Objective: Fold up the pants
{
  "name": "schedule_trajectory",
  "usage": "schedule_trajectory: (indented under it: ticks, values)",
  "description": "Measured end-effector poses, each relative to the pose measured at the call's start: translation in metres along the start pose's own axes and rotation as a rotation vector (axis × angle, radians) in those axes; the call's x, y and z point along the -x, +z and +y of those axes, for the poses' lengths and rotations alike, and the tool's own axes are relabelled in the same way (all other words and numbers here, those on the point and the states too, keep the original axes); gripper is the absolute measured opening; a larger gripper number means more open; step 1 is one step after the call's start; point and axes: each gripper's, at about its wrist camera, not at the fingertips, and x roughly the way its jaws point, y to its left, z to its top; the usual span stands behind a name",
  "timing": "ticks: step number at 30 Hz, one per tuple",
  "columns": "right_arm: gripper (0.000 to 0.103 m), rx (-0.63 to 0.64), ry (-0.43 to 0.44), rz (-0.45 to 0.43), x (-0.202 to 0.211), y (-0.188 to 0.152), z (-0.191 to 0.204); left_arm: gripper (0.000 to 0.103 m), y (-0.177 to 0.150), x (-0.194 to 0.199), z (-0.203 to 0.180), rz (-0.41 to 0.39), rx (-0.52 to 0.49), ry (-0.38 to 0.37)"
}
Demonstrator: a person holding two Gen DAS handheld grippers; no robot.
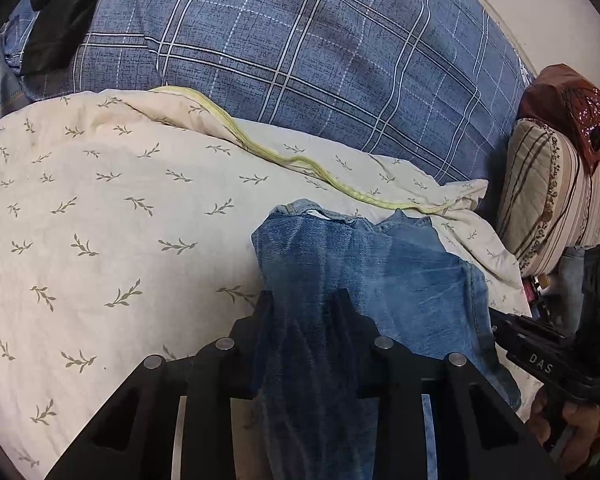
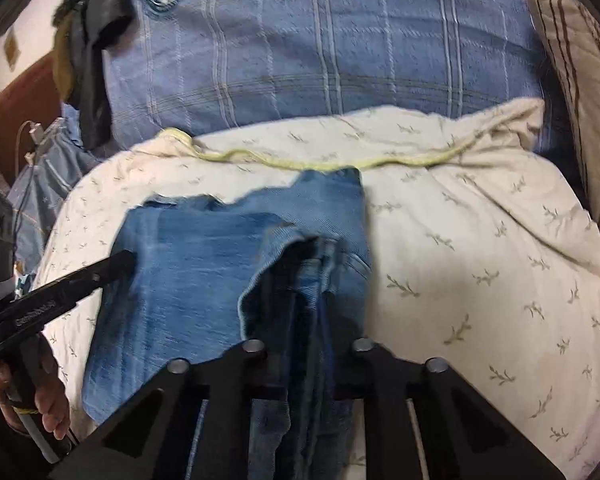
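Denim bunched in right tongs (image 2: 306,276), clamped tight; left tongs (image 1: 304,300) gripping pants (image 1: 364,272) edge too. Pants on cream duvet (image 1: 100,208). Lift both evenly, keep tension (avoid skew).

Left gripper (image 1: 304,300): pointed steeply downward, black fingers (image 1: 342,304) set a little apart, denim bunched between them and gripped. Seen from the right wrist view as a black finger tip (image 2: 120,266) reaching in from the left, handle wrapped by a bare hand (image 2: 40,400). Right gripper (image 2: 306,280): angled steeply down, jaws closed tight on a folded thickness of cloth. Right-hand grip (image 1: 568,420) glimpsed at the left view's edge.
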Motion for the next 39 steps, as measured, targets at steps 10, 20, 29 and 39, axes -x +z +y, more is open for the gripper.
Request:
schedule_trajectory:
  ticks: [10, 20, 29, 39]
  values:
    - [0.024, -0.088, 0.023, 0.048, 0.000, 0.000, -0.015, 0.047, 0.003, 0.000, 0.000, 0.040, 0.025, 0.011]
    - [0.031, -0.107, 0.030, 0.062, 0.004, 0.002, -0.017, 0.052, 0.001, -0.001, -0.011, 0.069, -0.004, 0.047]
    - [0.048, -0.182, 0.188, 0.029, 0.014, 0.000, -0.031, 0.052, 0.002, 0.000, -0.007, 0.076, 0.008, 0.044]
    - [0.072, -0.279, 0.290, 0.058, 0.005, -0.021, -0.048, 0.058, -0.012, -0.003, 0.028, 0.144, 0.183, -0.088]
